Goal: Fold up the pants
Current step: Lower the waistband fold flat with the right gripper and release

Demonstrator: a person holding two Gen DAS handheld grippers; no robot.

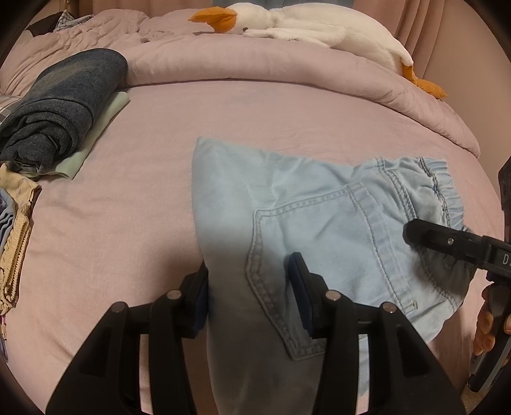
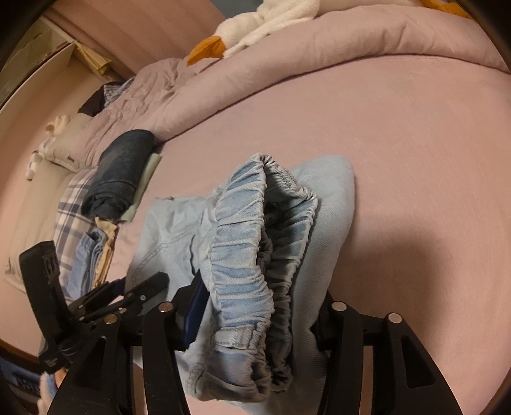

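Pale blue denim, the pants (image 1: 319,223) lie partly folded on the pink bed (image 1: 143,191), their gathered elastic waistband (image 2: 242,255) bunched up directly ahead of the right tool (image 2: 255,319). That tool's jaws stand either side of the waistband with cloth filling the gap between them, so it appears to grip the band (its right pad is hidden behind the fabric). The left tool (image 1: 249,287) straddles a darker, shadowed fold of the pants beside the back pocket (image 1: 319,255); its left pad touches the cloth, its right pad rests on the pocket, and the jaws are fairly wide with cloth between, though whether they actually pinch it I cannot tell. Ahead and left of the left tool sits a stack of folded dark jeans (image 1: 64,105) over a pale green garment (image 1: 95,134). Far beyond both tools, a white plush goose (image 1: 303,25) rests on the rolled duvet (image 1: 255,67).
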